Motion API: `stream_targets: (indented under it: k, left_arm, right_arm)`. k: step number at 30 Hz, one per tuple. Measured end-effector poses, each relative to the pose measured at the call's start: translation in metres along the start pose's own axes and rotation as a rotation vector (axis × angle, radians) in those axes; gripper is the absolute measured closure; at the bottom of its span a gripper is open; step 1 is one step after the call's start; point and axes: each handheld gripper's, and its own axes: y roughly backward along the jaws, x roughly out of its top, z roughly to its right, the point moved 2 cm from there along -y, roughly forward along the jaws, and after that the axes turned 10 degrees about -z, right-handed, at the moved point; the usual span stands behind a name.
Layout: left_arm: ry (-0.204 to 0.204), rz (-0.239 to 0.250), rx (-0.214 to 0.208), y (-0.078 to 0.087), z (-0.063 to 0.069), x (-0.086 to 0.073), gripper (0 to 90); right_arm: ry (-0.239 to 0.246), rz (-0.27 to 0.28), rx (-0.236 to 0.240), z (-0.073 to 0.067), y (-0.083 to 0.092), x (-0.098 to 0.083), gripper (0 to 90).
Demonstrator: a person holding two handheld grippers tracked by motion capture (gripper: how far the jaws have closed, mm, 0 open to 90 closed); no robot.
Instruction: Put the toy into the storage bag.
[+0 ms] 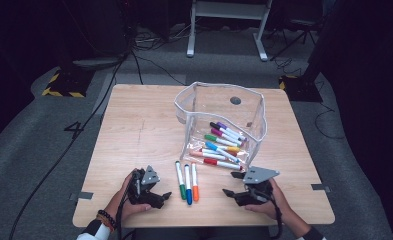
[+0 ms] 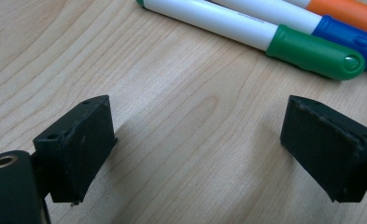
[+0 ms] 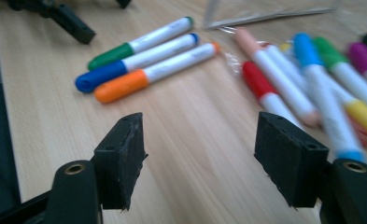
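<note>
The left tool [image 1: 149, 190] is black with a grey three-cornered plate on top and a black cable trailing from it. The right tool [image 1: 246, 191] looks the same, its plate wider. Each tool has two blocky black jaws with small screw holes and brass-ringed holes at the base. A dark beaded bracelet [image 1: 105, 219] and white sleeve [image 1: 91, 232] show at the left wrist.

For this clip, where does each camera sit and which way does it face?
High view: above the person's side, facing forward and down on the table; forearms, left tongs and right tongs show.
Left gripper view: rides the left tongs, low over the wood; two black jaws apart.
Right gripper view: rides the right tongs, facing the clear pouch; jaws apart.
All share the green marker, blue marker and orange marker.
</note>
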Motion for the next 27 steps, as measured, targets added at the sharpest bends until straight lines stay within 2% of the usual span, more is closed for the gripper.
stream_targets:
  k: [2,4,5,6,10,12,14,18,20,24,26,27]
  left_arm:
    - [-0.005,-0.001,0.001,0.000,0.000,0.000,10.1]
    - [-0.006,-0.001,0.000,0.000,0.000,0.000,10.1]
    - [-0.005,-0.001,0.001,0.000,0.000,0.000,10.1]
    - [-0.006,-0.001,0.000,0.000,0.000,0.000,10.1]
    - [-0.003,-0.001,-0.002,0.000,0.000,0.000,10.1]
    - [-0.003,-0.001,-0.002,0.000,0.000,0.000,10.1]
    - [-0.003,-0.001,-0.002,0.000,0.000,0.000,10.1]
    - [-0.003,-0.001,-0.002,0.000,0.000,0.000,10.1]
    - [-0.005,-0.001,0.000,0.000,0.000,0.000,10.1]
    - [-0.002,0.001,0.000,0.000,0.000,0.000,10.1]
    - [-0.003,0.000,0.000,0.000,0.000,0.000,10.2]
    - [-0.003,0.000,0.000,0.000,0.000,0.000,10.2]
  right_arm:
    - [0.029,-0.010,0.019,-0.012,-0.019,0.014,33.0]
    - [0.042,-0.006,0.028,-0.018,-0.030,0.021,32.6]
    - [0.042,-0.006,0.028,-0.018,-0.030,0.021,32.6]
    - [0.046,-0.005,0.049,-0.022,-0.039,0.028,32.1]
    - [0.045,-0.010,0.055,-0.028,-0.052,0.036,31.0]
    - [0.059,-0.012,0.049,-0.030,-0.059,0.040,30.9]
    - [0.038,-0.015,0.046,-0.030,-0.067,0.044,30.7]
    - [0.039,-0.037,0.013,-0.029,-0.075,0.045,31.3]
    - [0.018,-0.048,0.017,-0.027,-0.078,0.044,31.5]
    - [0.002,-0.074,-0.001,-0.020,-0.076,0.039,34.5]
    - [-0.028,-0.090,-0.011,-0.010,-0.069,0.032,41.5]
    - [-0.028,-0.090,-0.011,-0.010,-0.069,0.032,41.5]
